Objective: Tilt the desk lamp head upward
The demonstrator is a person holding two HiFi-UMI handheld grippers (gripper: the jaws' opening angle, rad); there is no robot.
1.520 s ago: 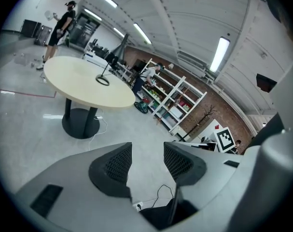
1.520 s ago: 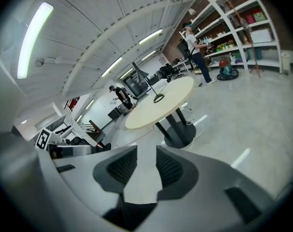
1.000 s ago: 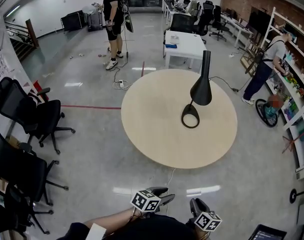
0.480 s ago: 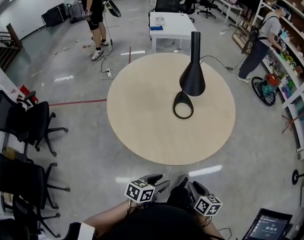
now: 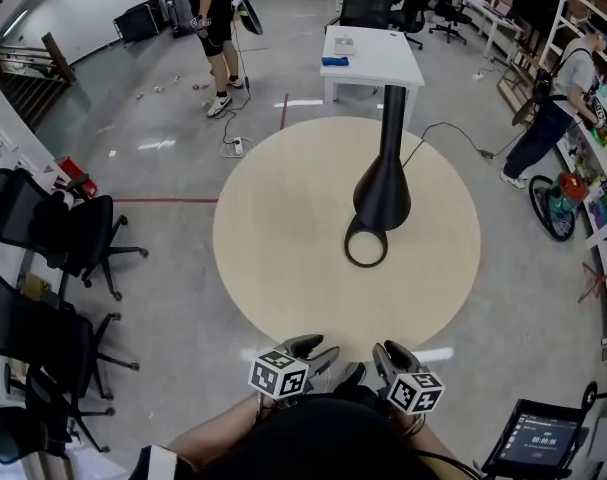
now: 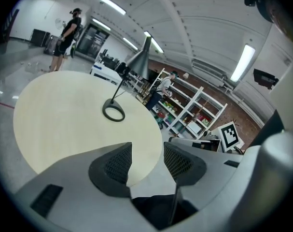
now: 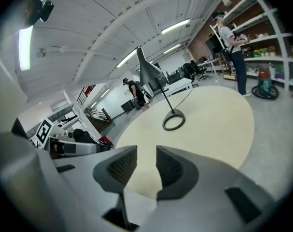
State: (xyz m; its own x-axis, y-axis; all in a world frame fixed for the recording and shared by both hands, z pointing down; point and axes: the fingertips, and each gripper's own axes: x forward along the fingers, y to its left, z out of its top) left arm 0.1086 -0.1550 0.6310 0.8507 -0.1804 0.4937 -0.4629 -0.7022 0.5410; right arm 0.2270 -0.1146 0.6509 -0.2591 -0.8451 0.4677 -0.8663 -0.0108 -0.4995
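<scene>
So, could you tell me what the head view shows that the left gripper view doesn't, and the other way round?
Only the head view shows the black chairs at the left. Only the left gripper view shows the ceiling lights and, close up, the left gripper with jaws apart, nothing between. Both show the lamp on the round table and a person in black beyond.

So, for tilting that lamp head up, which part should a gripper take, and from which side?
Probably the slim upper tube of the lamp head: its flared lower bell looks too wide for the jaws. Come from the person's side of the table with the right gripper, open and empty, since it stands slightly right of centre.
</scene>
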